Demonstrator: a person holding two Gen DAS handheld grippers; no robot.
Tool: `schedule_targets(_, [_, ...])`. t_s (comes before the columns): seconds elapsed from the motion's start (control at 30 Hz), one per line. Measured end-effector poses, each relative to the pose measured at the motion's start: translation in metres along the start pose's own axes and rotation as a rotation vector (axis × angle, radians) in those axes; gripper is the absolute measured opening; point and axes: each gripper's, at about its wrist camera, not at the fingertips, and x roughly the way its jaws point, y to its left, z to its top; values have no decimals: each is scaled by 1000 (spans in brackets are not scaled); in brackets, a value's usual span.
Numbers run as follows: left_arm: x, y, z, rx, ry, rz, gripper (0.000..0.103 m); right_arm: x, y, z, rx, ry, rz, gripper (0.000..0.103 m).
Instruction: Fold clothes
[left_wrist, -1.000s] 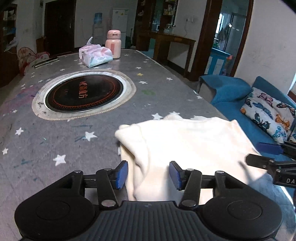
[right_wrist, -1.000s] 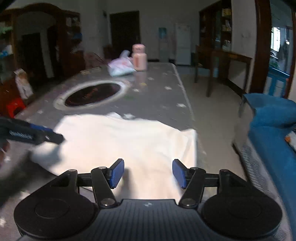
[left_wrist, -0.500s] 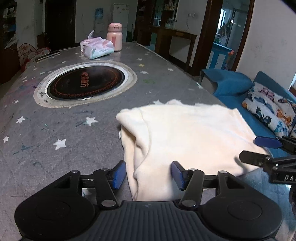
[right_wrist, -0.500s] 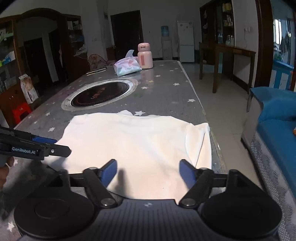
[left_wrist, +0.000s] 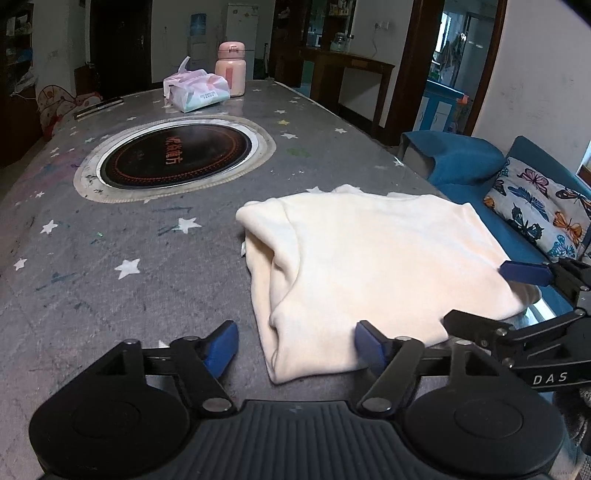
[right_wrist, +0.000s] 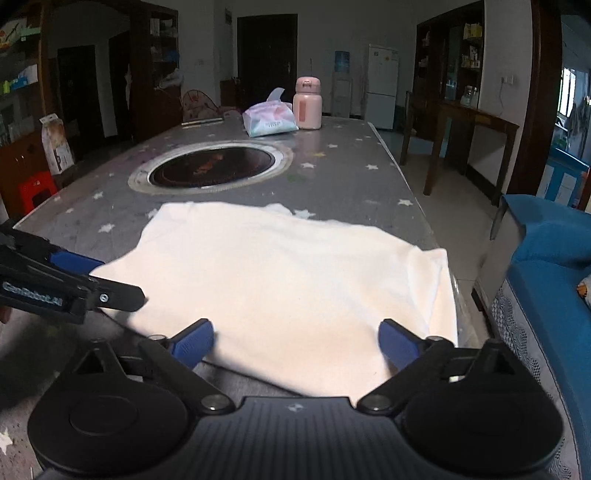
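Observation:
A cream-white garment (left_wrist: 376, 258) lies folded flat on the grey star-patterned table (left_wrist: 110, 280), near its right edge; it also shows in the right wrist view (right_wrist: 288, 280). My left gripper (left_wrist: 297, 349) is open, its jaws wide apart at the garment's near left corner, holding nothing. My right gripper (right_wrist: 295, 343) is open and empty at the garment's near edge; it shows at the right of the left wrist view (left_wrist: 491, 295). The left gripper shows at the left of the right wrist view (right_wrist: 99, 280).
A round black induction hob (left_wrist: 177, 155) is set in the table's middle. A tissue pack (left_wrist: 199, 92) and a pink bottle (left_wrist: 231, 68) stand at the far end. A blue sofa (left_wrist: 454, 162) with a butterfly cushion (left_wrist: 539, 206) stands right of the table.
Both grippers have opened wider and drawn back toward the near edge of the garment. The garment lies flat and has not moved.

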Motion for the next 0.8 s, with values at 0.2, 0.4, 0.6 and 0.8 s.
schedule_targets(0.2, [-8,1,-7,-10,4,1,87,-9,5,-6,-6,-7,-29,103])
schedule_targets(0.4, [-20,4,-17,-17,-3,13,96,-23,8,-14,5,-4,-43,103])
schedule_targets(0.6, [-32,9,-27,-22,-12,30,103,-37,14,-24,22,4,-45,103])
schedule_targets(0.8, [-36,13,-37,-35,8,46,103,-46,21,-31,18,21,-48,103])
